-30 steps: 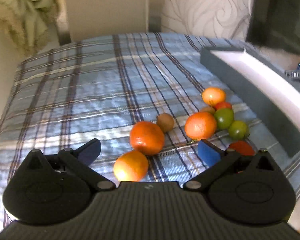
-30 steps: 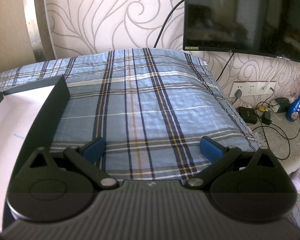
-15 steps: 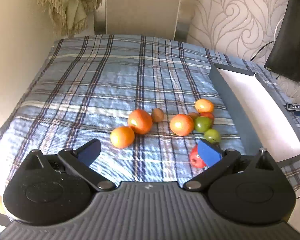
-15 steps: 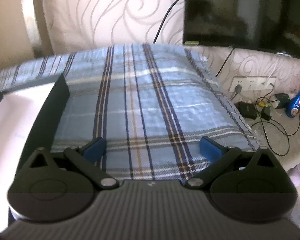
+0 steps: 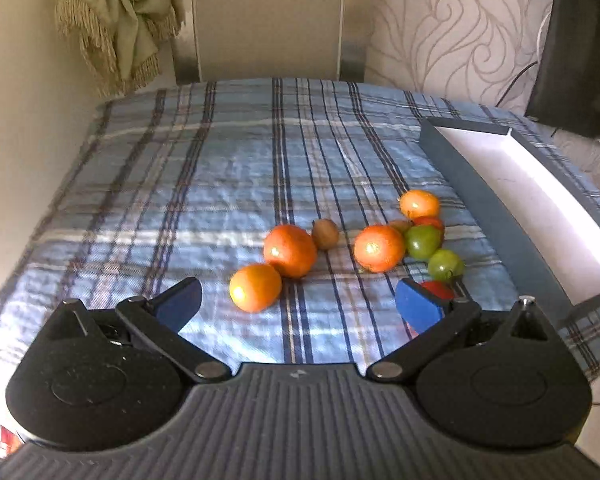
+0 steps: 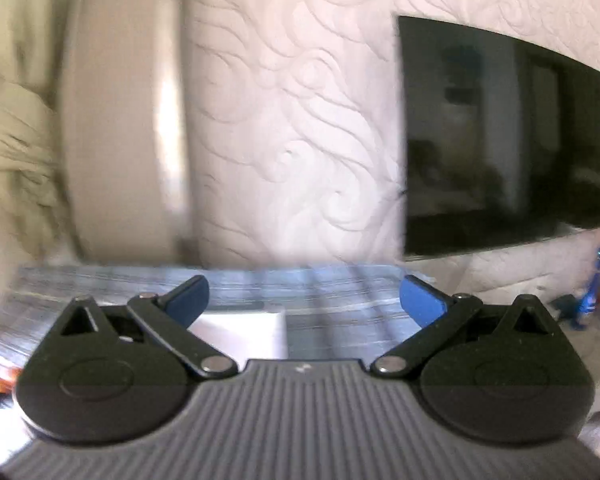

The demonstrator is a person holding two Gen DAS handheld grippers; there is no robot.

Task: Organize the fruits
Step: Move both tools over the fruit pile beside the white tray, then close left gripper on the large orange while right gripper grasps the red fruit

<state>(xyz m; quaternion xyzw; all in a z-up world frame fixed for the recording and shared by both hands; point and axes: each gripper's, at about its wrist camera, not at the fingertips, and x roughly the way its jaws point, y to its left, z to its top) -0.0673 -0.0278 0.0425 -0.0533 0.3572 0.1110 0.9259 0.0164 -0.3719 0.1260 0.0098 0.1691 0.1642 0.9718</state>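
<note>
Several fruits lie loose on the blue plaid cloth in the left wrist view: a small orange, a larger orange, a brown kiwi, another orange, two green tomatoes, a far orange, and a red fruit partly hidden behind my right finger pad. My left gripper is open, hovering just short of the small orange. A dark box with a white inside stands right of the fruits. My right gripper is open and empty, tilted up towards the wall.
A dark screen hangs on the swirl-patterned wall at the right. A fringed cloth hangs at the back left. The box's white inside shows blurred under the right gripper. A blue bottle stands off the table's right side.
The left gripper has drawn back and risen, then held over the fruits. The right gripper has swung upward, so its view went from the plaid cloth to the wall and screen, blurred.
</note>
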